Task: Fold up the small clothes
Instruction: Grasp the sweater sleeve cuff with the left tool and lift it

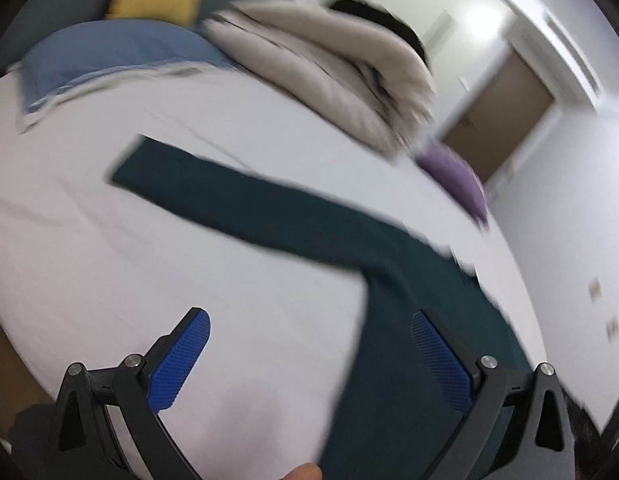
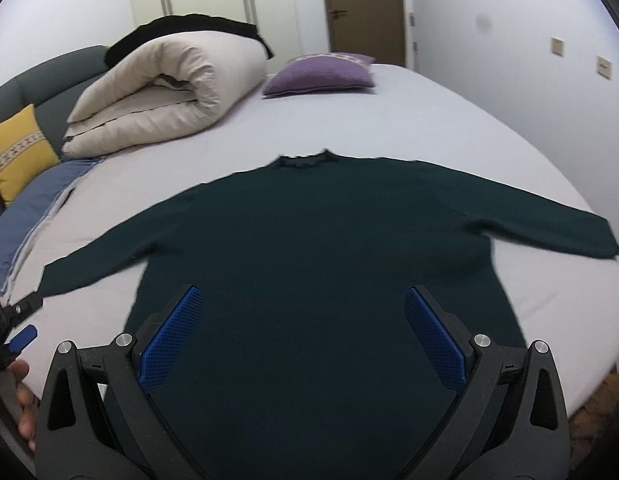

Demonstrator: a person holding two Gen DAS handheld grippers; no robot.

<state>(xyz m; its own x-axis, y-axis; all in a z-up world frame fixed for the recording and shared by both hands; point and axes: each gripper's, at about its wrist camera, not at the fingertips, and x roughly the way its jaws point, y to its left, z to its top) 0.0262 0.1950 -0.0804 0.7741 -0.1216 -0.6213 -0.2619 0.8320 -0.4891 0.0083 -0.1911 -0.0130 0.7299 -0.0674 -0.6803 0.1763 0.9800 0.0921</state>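
Beyond the left tool [image 1: 309,356], whose jaws stand wide and hold nothing, one long sleeve [image 1: 237,196] of the dark green sweater [image 2: 309,248] runs away across the bed [image 1: 149,264] toward the blue pillow [image 1: 109,56], flat and unfolded. Ahead of the right tool [image 2: 303,336], also spread wide and empty, the sweater's body lies face-down or face-up, I cannot tell which, collar [image 2: 305,159] farthest away and both sleeves stretched straight out to the sides. The rolled duvet [image 2: 169,92] and purple cushion [image 2: 321,74] sit farther off. Judging by this, spreading is done; every fold is left, sleeves first.
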